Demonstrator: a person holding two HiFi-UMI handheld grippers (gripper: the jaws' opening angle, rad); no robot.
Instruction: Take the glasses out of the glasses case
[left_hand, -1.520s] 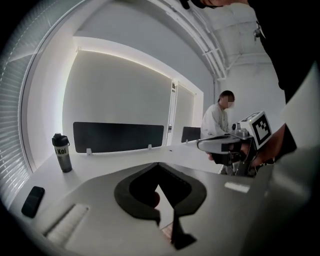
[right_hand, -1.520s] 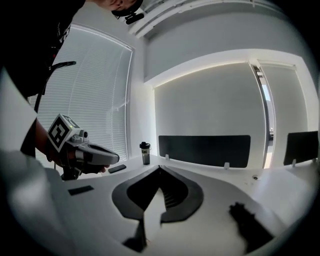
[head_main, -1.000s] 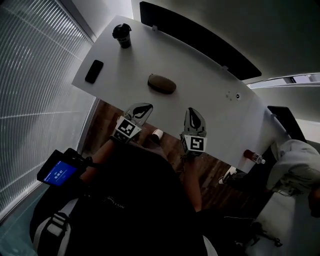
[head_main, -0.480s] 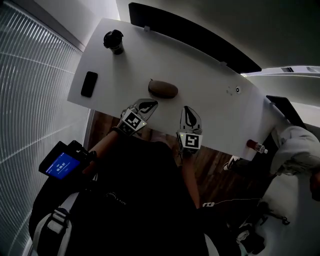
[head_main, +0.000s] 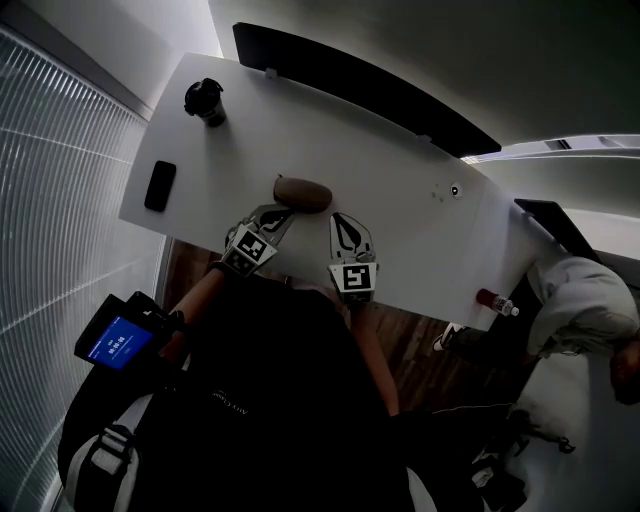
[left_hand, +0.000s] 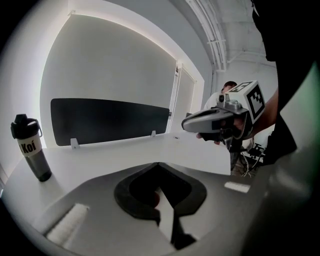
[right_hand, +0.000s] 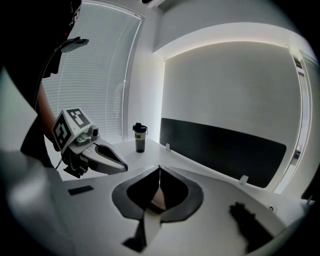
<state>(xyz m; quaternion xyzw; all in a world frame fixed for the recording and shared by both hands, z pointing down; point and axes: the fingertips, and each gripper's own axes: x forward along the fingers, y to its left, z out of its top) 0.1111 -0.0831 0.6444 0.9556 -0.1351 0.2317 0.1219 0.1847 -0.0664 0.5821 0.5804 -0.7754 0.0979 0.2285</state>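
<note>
One bottle (left_hand: 31, 147) lettered "Koi" stands well apart from the glasses case (head_main: 302, 193).

Brown oval glasses case (head_main: 302, 193) on the white table (head_main: 400, 205)

Brown oval glasses case (head_main: 302, 193), closed, flat near white table's (head_main: 400, 190) front edge.

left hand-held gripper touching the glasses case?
Cannot tell. Head view: left hand-held gripper tip abuts the glasses case edge, possibly just overlap; its own view shows only a sliver.
</note>
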